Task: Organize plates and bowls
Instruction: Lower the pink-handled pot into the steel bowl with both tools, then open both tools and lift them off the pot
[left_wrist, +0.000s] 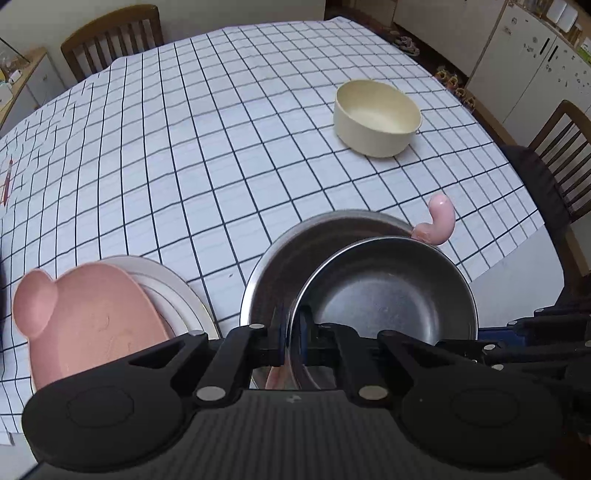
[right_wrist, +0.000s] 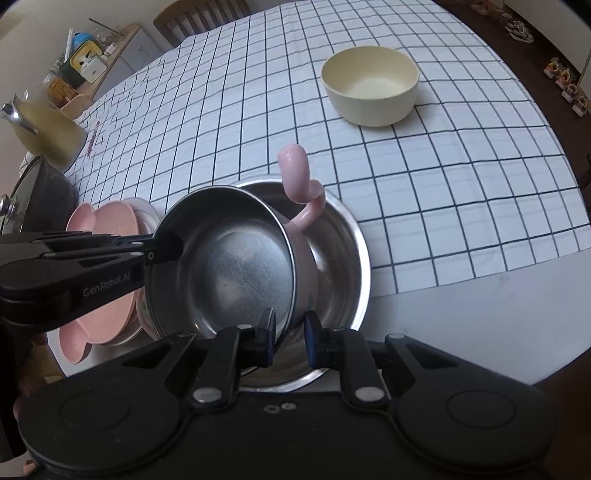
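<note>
A small steel bowl with a pink outside and a curled pink handle (left_wrist: 388, 291) (right_wrist: 229, 266) is held tilted over a larger steel bowl (left_wrist: 288, 254) (right_wrist: 340, 251) on the table. My left gripper (left_wrist: 293, 332) is shut on the small bowl's rim; in the right wrist view its fingers (right_wrist: 162, 247) clamp the bowl's left rim. My right gripper (right_wrist: 290, 332) straddles the small bowl's near rim with a small gap. A pink bear-eared plate (left_wrist: 92, 317) (right_wrist: 99, 221) lies on a white plate (left_wrist: 173, 288) to the left. A cream bowl (left_wrist: 376, 118) (right_wrist: 371, 85) stands farther back.
The checked tablecloth (left_wrist: 184, 147) (right_wrist: 443, 184) covers most of the table; a bare white edge (right_wrist: 480, 314) lies near me. Wooden chairs (left_wrist: 110, 37) (left_wrist: 561, 147) stand at the far and right sides. A dark pot (right_wrist: 33, 195) and a yellow jug (right_wrist: 48, 136) stand at the left.
</note>
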